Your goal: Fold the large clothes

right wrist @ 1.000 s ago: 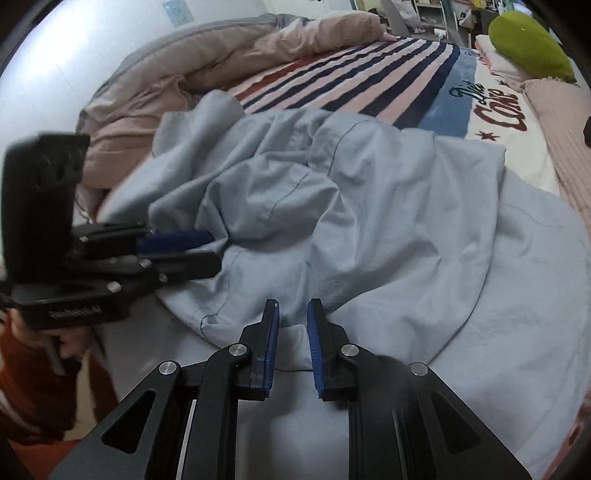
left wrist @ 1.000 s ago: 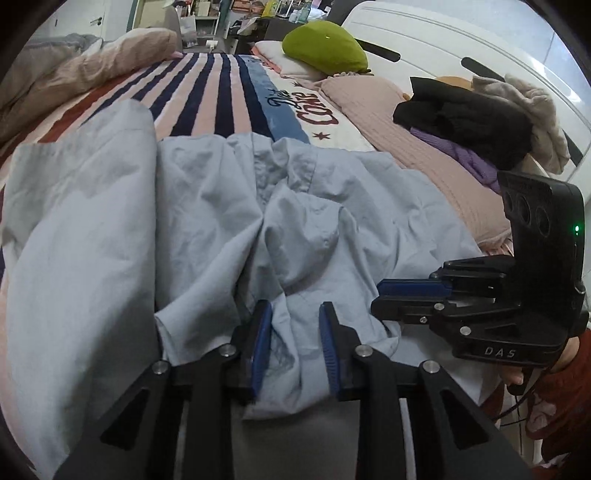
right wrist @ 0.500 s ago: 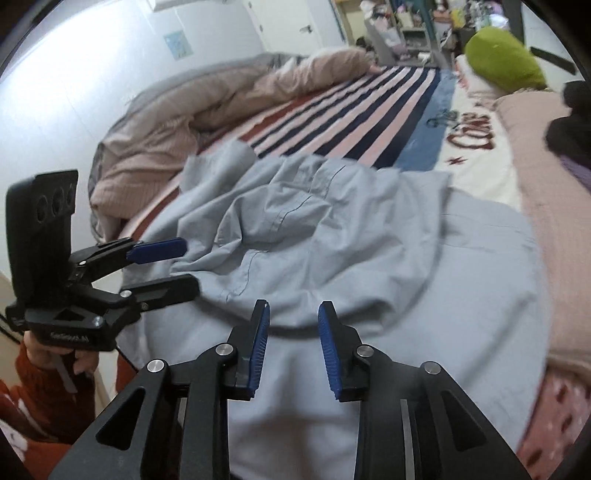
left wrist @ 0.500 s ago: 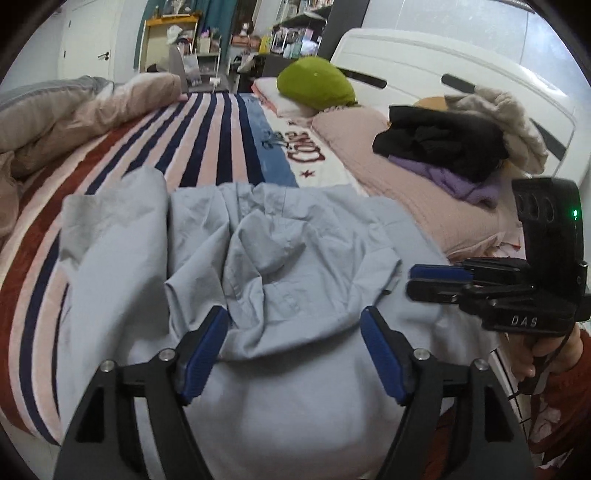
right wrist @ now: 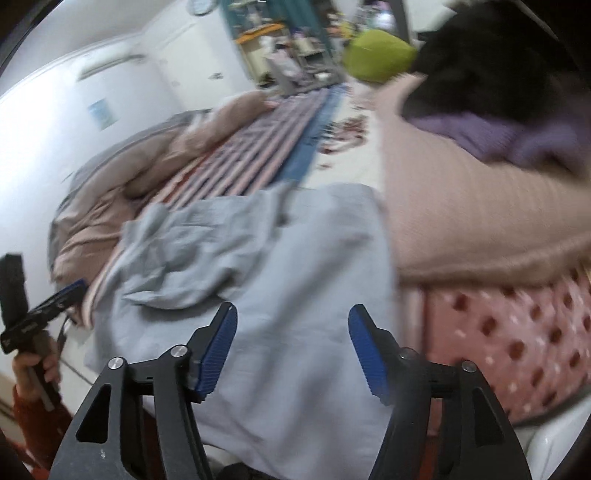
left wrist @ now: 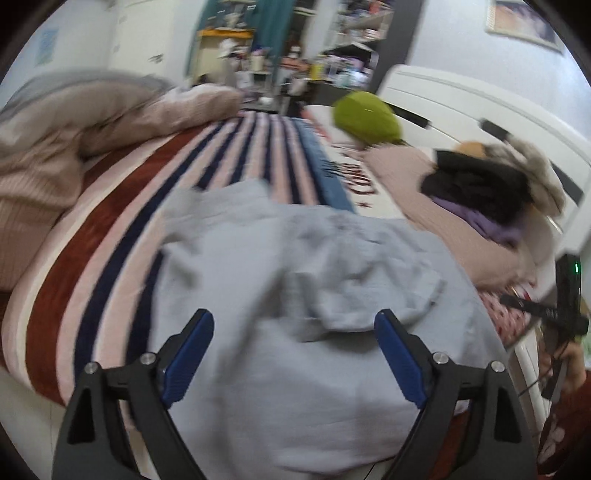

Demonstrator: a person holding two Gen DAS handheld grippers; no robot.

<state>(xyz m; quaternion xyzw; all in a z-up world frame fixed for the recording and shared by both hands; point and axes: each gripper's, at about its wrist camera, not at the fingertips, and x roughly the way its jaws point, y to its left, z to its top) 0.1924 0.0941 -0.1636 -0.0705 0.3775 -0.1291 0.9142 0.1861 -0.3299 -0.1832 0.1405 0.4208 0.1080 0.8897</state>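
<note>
Both tongs, left point(left wrist: 293, 354) and right point(right wrist: 291, 349), have let go and pulled back, so we hover wide open and empty-handed over the pale blue garment point(left wrist: 295, 280), which lies rumpled straight ahead, stretching away across the striped bed point(left wrist: 236, 162).

A lived-in bedroom in a home.

A bed point(left wrist: 122, 221) fills the view, spread with a striped blanket point(left wrist: 236, 158) and a bunched pink-beige duvet point(left wrist: 74, 140), with a green cushion point(left wrist: 365, 118) by the white headboard point(left wrist: 461, 107). A pile of dark and purple clothes point(left wrist: 480, 192) sits on a pink quilt point(right wrist: 461, 206). Beyond the bed stand cluttered shelves point(left wrist: 332, 66), a yellow desk point(left wrist: 225, 44) and a teal curtain point(left wrist: 273, 22).
</note>
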